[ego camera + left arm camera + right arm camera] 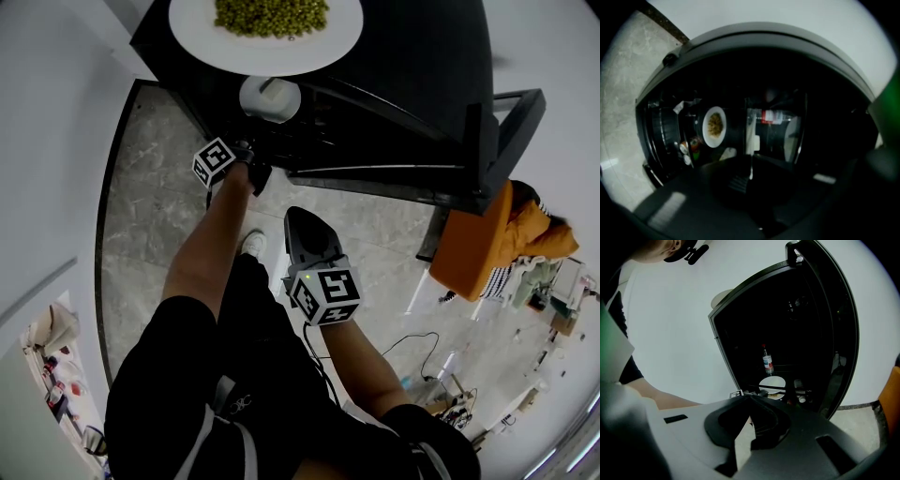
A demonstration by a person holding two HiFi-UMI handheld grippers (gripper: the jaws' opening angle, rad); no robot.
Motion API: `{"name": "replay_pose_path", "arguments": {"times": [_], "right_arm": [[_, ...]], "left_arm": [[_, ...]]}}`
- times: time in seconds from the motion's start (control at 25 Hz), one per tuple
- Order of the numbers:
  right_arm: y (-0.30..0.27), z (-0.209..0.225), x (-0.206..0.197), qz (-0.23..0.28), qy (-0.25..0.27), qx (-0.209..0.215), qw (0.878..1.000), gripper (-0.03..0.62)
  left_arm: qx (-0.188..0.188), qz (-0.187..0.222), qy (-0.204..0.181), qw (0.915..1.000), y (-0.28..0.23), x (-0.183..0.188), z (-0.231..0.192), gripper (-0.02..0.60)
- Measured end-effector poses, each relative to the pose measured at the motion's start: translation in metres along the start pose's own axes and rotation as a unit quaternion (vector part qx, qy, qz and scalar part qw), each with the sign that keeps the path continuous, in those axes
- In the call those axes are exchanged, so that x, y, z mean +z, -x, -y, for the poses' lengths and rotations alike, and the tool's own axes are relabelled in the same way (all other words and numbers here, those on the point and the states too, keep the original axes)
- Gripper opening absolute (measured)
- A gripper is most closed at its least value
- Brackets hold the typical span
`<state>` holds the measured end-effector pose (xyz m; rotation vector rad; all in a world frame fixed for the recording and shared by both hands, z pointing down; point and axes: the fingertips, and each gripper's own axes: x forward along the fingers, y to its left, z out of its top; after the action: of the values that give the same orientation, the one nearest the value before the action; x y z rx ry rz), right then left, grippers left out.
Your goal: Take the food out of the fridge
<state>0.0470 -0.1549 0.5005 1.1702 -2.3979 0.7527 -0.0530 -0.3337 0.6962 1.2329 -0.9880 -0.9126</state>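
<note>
A black fridge (pixel 412 75) stands open, its door (pixel 506 131) swung to the right. Inside, a white plate of yellowish food (pixel 714 125) sits on a shelf, also visible as plate (pixel 771 381) behind a rail. Above it stands a bottle (pixel 767 363) with a red and white label, bottle (pixel 771 116). My left gripper (pixel 255 173) reaches into the fridge opening just below a white plate (pixel 270 98). Its dark jaws, left gripper (pixel 750 171), are shut, and I make out nothing between them. My right gripper (pixel 298 216) hangs back outside the fridge, right gripper (pixel 750 397), shut and empty.
A large white plate of green peas (pixel 267 37) rests on top of the fridge. Small red and green items (pixel 691 145) sit beside the plate inside. An orange cloth (pixel 487 248) hangs at the right. Cables (pixel 412 347) lie on the grey floor.
</note>
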Motion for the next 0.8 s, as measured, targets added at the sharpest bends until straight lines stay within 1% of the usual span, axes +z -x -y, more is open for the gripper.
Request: {"name": "replay_pose_path", "arguments": {"times": [0.32,0.52,0.68,0.8], "right_arm": [[-0.003,-0.006,-0.005,-0.002,0.001,0.006,1.0,-0.002],[-0.005,-0.011,-0.004,0.004,0.001,0.009,1.0,-0.001],[-0.007,-0.011,-0.004,0.01,-0.005,0.004,1.0,-0.001],[-0.007,-0.012,-0.002,0.016,-0.013,0.0,1.0,-0.001]], "left_arm": [[-0.045,-0.01,-0.004,0.9989,0.026,-0.005,0.0,0.008],[-0.067,-0.028,-0.017,0.9972,0.043,-0.013,0.013,0.008],[-0.054,-0.06,-0.021,0.9965,0.066,-0.029,0.015,0.008],[-0.023,-0.085,-0.017,0.996,0.092,-0.044,0.002,0.008]]}}
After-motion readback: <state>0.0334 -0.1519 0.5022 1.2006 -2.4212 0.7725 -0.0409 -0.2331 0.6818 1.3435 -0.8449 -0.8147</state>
